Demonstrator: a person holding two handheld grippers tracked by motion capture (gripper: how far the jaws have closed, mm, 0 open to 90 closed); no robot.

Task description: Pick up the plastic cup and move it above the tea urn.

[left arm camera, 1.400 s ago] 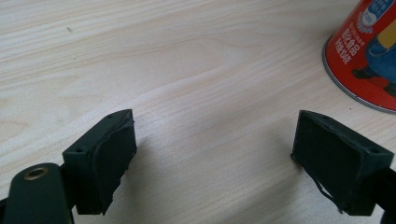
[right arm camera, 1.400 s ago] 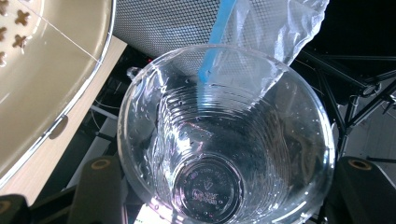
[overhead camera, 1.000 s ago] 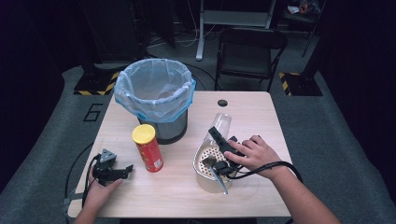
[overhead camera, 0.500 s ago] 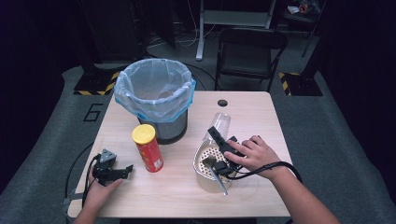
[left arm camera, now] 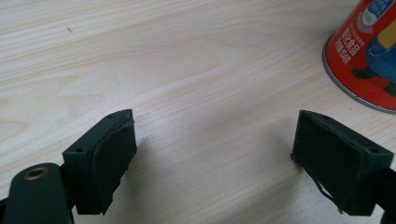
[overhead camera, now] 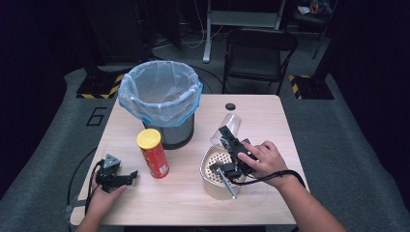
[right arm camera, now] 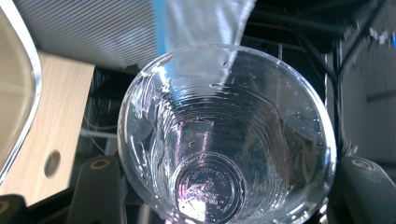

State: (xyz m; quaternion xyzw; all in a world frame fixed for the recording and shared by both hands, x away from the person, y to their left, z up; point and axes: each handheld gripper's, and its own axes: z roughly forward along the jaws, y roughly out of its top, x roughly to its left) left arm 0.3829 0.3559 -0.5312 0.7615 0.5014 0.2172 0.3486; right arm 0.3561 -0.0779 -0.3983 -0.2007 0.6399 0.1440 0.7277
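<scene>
Clear ribbed plastic cup (right arm camera: 224,140) is clamped between the right gripper (overhead camera: 231,145) jaws, apparently tilted above the perforated cream colander (overhead camera: 212,181). Left gripper (left arm camera: 224,163) rests on the table, jaws apart, empty.

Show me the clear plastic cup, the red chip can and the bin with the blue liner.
clear plastic cup (right arm camera: 224,140), right gripper view, inner wall
red chip can (overhead camera: 154,157), high view, side
bin (overhead camera: 176,133), high view, grey wall

Count from my remote station: seven things, one of each kind but the grippers.

On the tabletop (overhead camera: 270,111) I count one lined bin (overhead camera: 159,99), one red can (overhead camera: 153,153), one clear plastic cup (overhead camera: 227,126), one perforated metal pan (overhead camera: 216,171), and two grippers, left (overhead camera: 129,176) and right (overhead camera: 226,140).
</scene>
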